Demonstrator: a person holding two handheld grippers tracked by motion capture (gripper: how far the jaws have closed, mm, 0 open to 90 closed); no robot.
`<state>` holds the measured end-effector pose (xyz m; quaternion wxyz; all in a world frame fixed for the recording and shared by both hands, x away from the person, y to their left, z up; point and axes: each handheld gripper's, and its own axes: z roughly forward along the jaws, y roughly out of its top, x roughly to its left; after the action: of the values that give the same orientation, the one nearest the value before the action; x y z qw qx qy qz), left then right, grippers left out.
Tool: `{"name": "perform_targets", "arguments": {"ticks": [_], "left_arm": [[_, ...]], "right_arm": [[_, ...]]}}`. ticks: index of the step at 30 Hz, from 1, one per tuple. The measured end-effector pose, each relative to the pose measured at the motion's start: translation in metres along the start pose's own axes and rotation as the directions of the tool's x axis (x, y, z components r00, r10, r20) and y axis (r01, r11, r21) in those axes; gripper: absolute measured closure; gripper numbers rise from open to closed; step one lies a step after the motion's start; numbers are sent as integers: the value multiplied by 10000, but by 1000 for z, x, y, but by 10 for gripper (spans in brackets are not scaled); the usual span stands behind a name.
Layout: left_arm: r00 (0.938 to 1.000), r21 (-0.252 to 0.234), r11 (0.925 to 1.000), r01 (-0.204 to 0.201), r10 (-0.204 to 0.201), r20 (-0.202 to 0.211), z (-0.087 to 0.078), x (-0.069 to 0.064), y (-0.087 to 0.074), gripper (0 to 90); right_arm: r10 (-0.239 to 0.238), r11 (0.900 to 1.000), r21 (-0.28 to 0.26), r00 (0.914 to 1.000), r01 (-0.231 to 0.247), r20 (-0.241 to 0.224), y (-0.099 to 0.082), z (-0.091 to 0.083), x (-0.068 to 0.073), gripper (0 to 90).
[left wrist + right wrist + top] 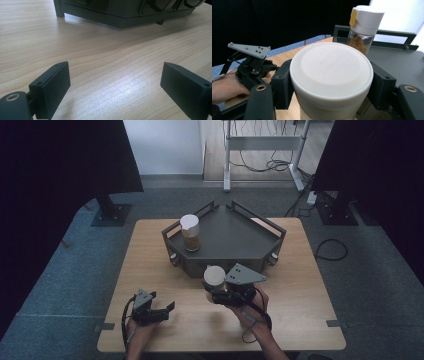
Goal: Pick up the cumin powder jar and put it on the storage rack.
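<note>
Right gripper (330,82) is clamped on a cream-lidded jar (331,71); in the right gripper view both black pads press the sides just under the lid, and the jar body below the lid is cut off by the bottom edge, contents not readable. In the high view the same jar (214,277) sits at the near front edge of the dark grey tray (235,240), in front of it rather than inside; whether its base touches the wooden table (150,270) is hidden by the gripper (216,292) and the grey three-cornered plate on top. Left gripper (165,310) rests low over the table near the person's side, well apart from the jar; its jaws stand wide apart with only bare wood between them, and in the left gripper view (113,87) the outer parts of both jaws are cut off by the frame. Beyond them, only the lower front wall of the tray (120,17) shows there, top cropped. Farther back, a second jar with a white flip-top lid and brown powder (190,233) stands upright inside the tray toward its left rear corner; label text illegible. Room beyond is dark; floor cables blurry.
</note>
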<state>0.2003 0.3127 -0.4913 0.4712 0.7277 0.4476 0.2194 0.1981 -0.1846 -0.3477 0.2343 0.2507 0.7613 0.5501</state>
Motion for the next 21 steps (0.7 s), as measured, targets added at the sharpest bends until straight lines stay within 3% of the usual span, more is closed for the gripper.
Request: {"name": "perform_targets", "arguments": {"ticks": [21], "left_arm": [[10000,178,9998,22,-23,31,1,1,3,85]], "right_arm": [[86,9999,-138,9999,-85,66,17,4,-17,330]]}}
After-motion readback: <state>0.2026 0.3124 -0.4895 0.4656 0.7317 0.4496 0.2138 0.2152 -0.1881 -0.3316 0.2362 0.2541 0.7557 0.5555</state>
